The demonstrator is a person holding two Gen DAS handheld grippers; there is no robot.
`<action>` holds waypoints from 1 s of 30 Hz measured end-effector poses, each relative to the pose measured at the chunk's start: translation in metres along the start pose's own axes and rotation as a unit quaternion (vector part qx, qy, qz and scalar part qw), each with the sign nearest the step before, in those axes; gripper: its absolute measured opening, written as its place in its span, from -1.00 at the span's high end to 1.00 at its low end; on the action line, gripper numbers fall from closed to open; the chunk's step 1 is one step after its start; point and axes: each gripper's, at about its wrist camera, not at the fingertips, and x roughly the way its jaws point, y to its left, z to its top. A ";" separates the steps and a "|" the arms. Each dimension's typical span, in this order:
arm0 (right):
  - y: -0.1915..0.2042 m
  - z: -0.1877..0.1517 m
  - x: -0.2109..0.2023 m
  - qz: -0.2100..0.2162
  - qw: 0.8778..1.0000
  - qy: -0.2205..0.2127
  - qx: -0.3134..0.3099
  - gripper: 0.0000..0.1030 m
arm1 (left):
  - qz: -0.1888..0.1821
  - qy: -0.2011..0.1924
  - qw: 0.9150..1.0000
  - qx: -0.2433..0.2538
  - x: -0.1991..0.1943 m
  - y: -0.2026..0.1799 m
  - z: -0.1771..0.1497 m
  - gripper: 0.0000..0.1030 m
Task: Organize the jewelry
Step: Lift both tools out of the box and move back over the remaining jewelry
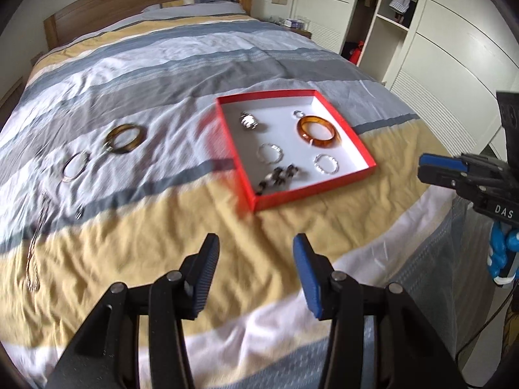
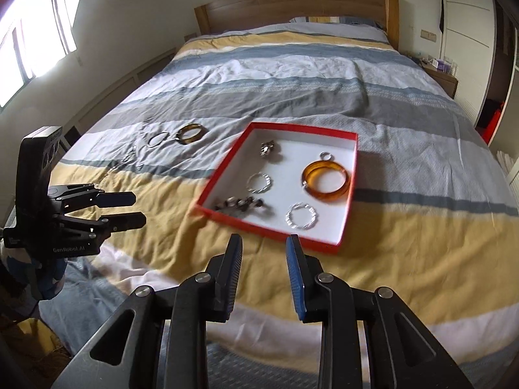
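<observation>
A red box with a white floor lies on the bed. It holds an amber bangle, two silver bracelets, a small ring, a silver cluster piece and a dark beaded bracelet. Left of the box on the duvet lie a brown bangle, a thin oval bangle and a chain. My left gripper is open and empty, near the bed's foot. My right gripper is open and empty, just before the box.
The striped duvet covers the bed up to a wooden headboard. White wardrobes stand to the right. A nightstand with small items is by the headboard. A window is at the left.
</observation>
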 end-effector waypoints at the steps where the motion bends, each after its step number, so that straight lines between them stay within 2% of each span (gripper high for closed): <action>1: 0.005 -0.006 -0.003 0.001 1.000 -0.001 0.003 0.45 | 0.006 -0.001 1.000 -0.007 -0.006 0.005 -0.007 0.12; 9: 0.033 -0.043 -0.033 0.011 1.000 -0.016 0.025 0.45 | 0.054 -0.025 0.995 -0.077 -0.067 0.062 -0.068 0.12; 18: 0.065 -0.055 -0.069 0.012 0.999 -0.040 0.020 0.45 | 0.109 -0.057 0.984 -0.132 -0.136 0.127 -0.144 0.12; 26: 0.108 -0.052 -0.084 0.019 0.998 -0.050 -0.019 0.45 | 0.142 -0.046 0.968 -0.203 -0.161 0.181 -0.228 0.12; 30: 0.123 -0.045 -0.074 0.027 0.998 -0.040 -0.035 0.45 | 0.165 -0.037 0.957 -0.236 -0.167 0.202 -0.250 0.12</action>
